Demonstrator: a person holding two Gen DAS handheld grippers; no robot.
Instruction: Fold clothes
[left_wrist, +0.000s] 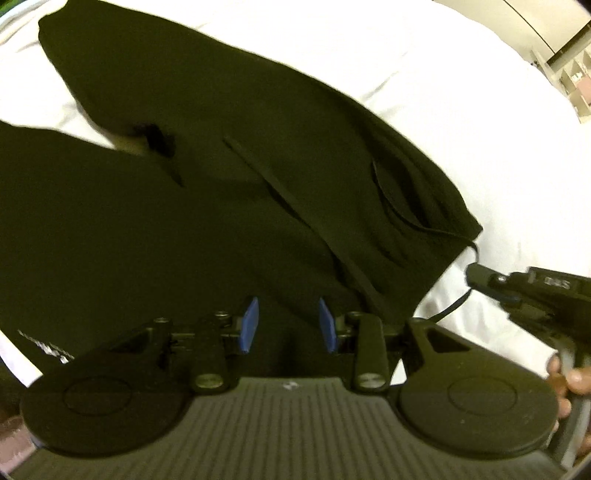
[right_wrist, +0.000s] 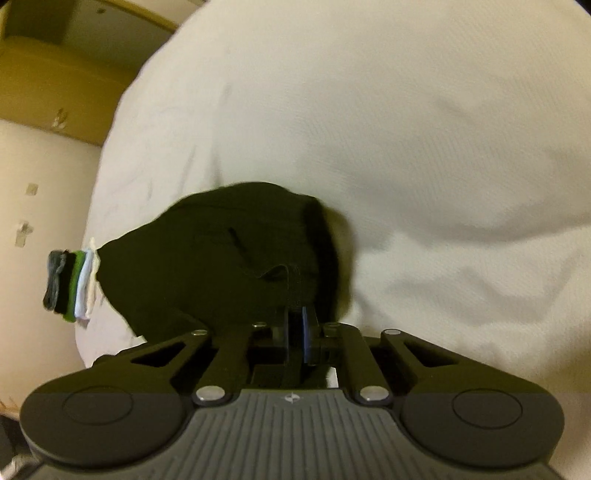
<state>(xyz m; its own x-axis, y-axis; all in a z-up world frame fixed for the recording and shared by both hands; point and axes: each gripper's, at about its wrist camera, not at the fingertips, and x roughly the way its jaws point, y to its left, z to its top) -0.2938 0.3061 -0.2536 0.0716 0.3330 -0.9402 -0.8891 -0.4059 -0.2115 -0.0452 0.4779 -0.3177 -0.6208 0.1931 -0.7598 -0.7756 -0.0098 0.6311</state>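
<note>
Grasp step: right gripper (right_wrist: 300, 334) fingers clamped on black pants (left_wrist: 221, 177) waist, lower centre; left gripper (left_wrist: 288, 325) fingers apart, nothing between. Next: left needs grip on pants, then lift over bed (right_wrist: 406, 129).

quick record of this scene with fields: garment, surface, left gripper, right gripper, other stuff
garment: black trousers spread out, drawstring loose
surface: white bedsheet
left gripper: open above the trousers, nothing between its blue pads
right gripper: shut on a black edge of the trousers
other stuff: stack of folded clothes at the bed's edge
</note>
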